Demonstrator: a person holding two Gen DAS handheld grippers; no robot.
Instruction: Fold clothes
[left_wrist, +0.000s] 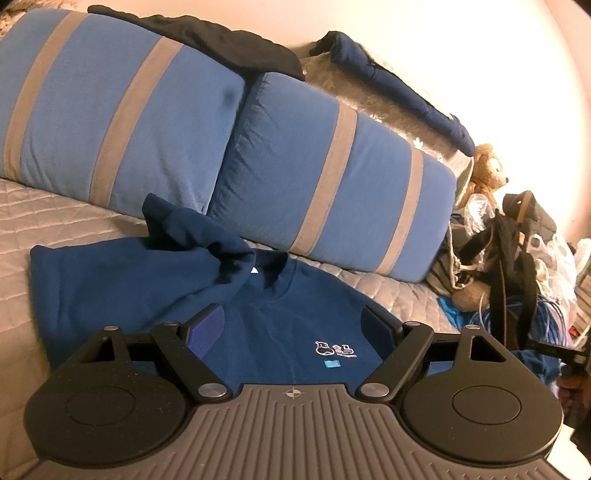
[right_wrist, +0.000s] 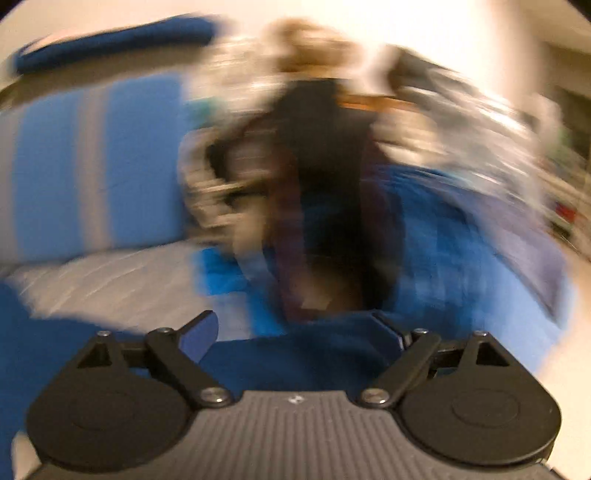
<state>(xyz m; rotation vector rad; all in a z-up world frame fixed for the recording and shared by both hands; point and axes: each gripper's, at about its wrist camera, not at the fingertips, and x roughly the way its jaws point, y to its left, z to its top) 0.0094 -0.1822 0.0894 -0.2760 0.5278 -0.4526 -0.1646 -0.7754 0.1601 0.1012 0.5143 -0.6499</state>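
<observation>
Navy sweatshirt (left_wrist: 280, 332) lies on quilted bed cover (left_wrist: 55, 218), w/ one part bunched up on its far left side; small white logo on chest. Left gripper (left_wrist: 291, 325) over shirt, fingers spread apart, holding nothing. Right gripper (right_wrist: 295, 332) fingers also apart, above blue fabric; view heavily blurred. Striped blue pillows (left_wrist: 325, 177) along bed's far edge. Teddy bear (left_wrist: 487, 173) amid clutter at far right corner.

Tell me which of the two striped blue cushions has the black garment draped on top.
The left cushion, farther from the teddy bear. The black garment lies along its top edge; the right cushion carries nothing.
</observation>
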